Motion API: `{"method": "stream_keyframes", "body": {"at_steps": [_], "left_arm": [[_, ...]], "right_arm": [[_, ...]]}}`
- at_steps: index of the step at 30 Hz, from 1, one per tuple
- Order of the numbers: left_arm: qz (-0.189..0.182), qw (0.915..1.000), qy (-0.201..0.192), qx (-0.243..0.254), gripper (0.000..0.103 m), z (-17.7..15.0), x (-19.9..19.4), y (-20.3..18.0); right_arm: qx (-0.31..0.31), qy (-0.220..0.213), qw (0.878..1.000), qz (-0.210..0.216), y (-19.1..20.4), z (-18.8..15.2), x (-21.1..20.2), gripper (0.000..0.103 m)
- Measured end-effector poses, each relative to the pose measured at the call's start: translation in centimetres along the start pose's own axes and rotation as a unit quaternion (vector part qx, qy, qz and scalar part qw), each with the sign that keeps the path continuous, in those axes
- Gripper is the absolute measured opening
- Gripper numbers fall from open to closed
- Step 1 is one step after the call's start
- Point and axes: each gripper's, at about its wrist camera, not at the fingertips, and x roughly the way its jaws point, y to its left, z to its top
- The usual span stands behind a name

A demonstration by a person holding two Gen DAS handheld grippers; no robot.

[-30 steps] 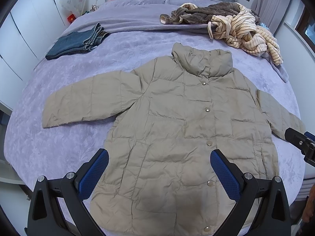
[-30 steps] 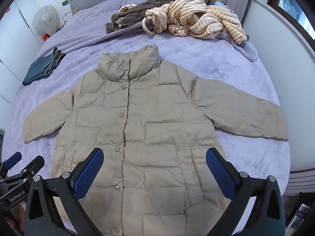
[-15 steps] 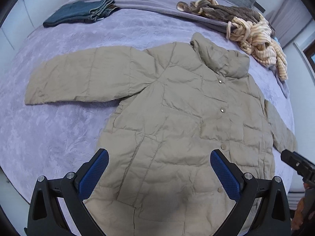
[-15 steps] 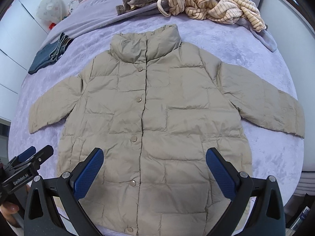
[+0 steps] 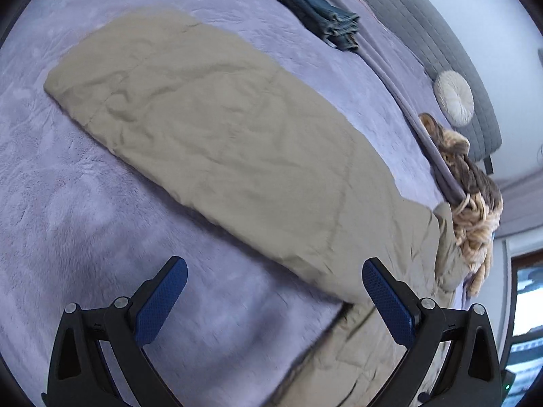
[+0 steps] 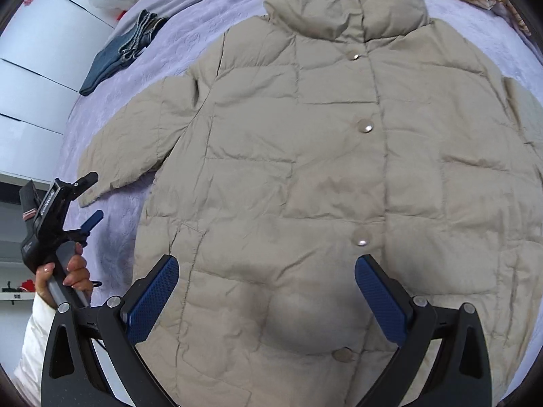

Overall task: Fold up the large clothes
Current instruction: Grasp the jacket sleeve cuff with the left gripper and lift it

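Just one beige jacket (image 6: 332, 176), four snaps, two spread claws (image 6: 266, 291).

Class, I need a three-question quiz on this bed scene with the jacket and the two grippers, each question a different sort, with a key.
1. True or false: the jacket lies front up, snaps fastened.
2. Multiple choice: the left gripper points at A) the collar, B) a sleeve, C) the jeans.
3. Fill in: both grippers' fingers are ___ and hold nothing.

Key: 1 true; 2 B; 3 open. The right gripper hovers over the jacket's lower front.
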Motion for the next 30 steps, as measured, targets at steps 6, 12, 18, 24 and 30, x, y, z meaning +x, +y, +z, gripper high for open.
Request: {"method": "stream_keyframes", "body": {"at_steps": [6, 12, 18, 24, 30], "left_arm": [[-0.018, 0.9982, -0.032, -0.048, 0.102, 5.0, 2.2, 3.0], [0.01, 0.9961, -0.074, -0.047, 0.061, 8.9, 3.2, 2.1], [-0.023, 0.9948, -0.099, 0.012, 0.009, 10.3, 0.9, 1.3], [-0.066, 0.9814, -0.13, 0.124, 0.009, 9.5, -5.3, -4.5], [-0.152, 0.9571, -0.109, 0.221, 0.009, 6.9, -8.4, -12.3]], "right_arm": [[0.003, -0.013, 1.0, 0.015, 1.5, 1.4, 3.1, 0.103], [0.008, -0.039, 0.999, 0.029, 2.7, 3.7, 4.5, 0.103], [0.012, -0.063, 0.997, 0.046, 4.7, 6.2, 6.1, 0.097], [0.04, -0.066, 0.993, 0.088, 6.7, 9.3, 10.1, 0.01], [0.05, -0.053, 0.991, 0.109, 7.8, 10.7, 14.2, 0.009]]}}
